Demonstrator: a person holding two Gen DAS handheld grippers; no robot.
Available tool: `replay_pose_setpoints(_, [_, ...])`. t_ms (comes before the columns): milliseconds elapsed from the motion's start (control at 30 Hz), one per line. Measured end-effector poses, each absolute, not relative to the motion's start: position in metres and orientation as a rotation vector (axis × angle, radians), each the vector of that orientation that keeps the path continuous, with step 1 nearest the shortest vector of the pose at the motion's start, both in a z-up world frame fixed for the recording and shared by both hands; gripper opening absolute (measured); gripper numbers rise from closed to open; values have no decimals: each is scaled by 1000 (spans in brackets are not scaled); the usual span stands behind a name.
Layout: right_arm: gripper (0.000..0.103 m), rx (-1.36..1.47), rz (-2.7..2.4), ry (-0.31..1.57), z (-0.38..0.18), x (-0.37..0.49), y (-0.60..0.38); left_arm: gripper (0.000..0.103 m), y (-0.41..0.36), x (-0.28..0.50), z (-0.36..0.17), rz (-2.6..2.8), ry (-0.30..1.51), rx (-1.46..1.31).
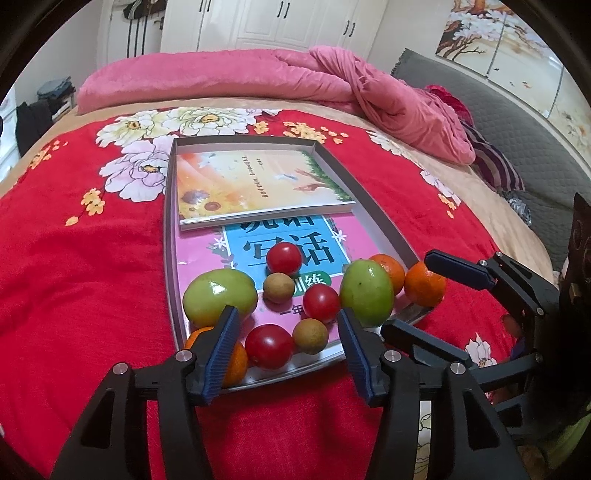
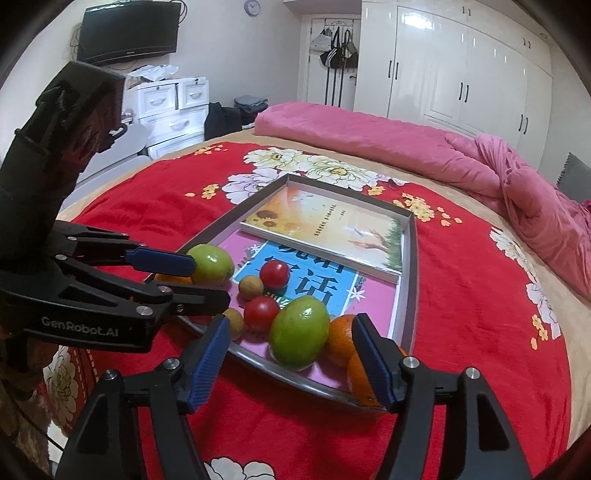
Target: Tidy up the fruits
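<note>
A grey tray (image 1: 168, 236) on the red bed cover holds two books and several fruits at its near end: two green fruits (image 1: 220, 297) (image 1: 366, 288), three red tomatoes (image 1: 284, 258), two brown longans (image 1: 279, 287) and oranges (image 1: 424, 283). My left gripper (image 1: 288, 332) is open and empty, hovering over the tray's near edge above a tomato (image 1: 268, 346). My right gripper (image 2: 288, 343) is open and empty, with a green fruit (image 2: 299, 338) between its fingers' line and an orange (image 2: 360, 376) by the right finger. The tray also shows in the right wrist view (image 2: 410, 266).
A sunflower book (image 1: 255, 181) lies over a pink book (image 1: 295, 243) in the tray. A pink quilt (image 1: 258, 77) lies at the far side of the bed. White wardrobes (image 2: 461, 74), a dresser (image 2: 173, 107) and a wall television (image 2: 127, 31) stand beyond the bed.
</note>
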State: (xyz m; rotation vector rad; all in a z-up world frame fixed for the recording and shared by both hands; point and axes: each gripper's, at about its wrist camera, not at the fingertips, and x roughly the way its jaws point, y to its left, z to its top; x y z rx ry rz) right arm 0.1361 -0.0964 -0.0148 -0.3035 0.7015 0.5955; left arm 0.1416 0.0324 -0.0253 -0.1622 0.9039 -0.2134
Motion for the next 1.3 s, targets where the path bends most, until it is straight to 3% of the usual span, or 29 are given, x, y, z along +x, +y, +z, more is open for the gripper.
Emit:
replay_pose_setpoints(700, [87, -285, 539, 669, -7, 134, -108, 78, 33, 133, -19, -184, 885, -146])
replay_pose_setpoints(1300, [101, -223, 490, 581, 17, 117, -125, 81, 36, 104, 7, -111, 805, -165])
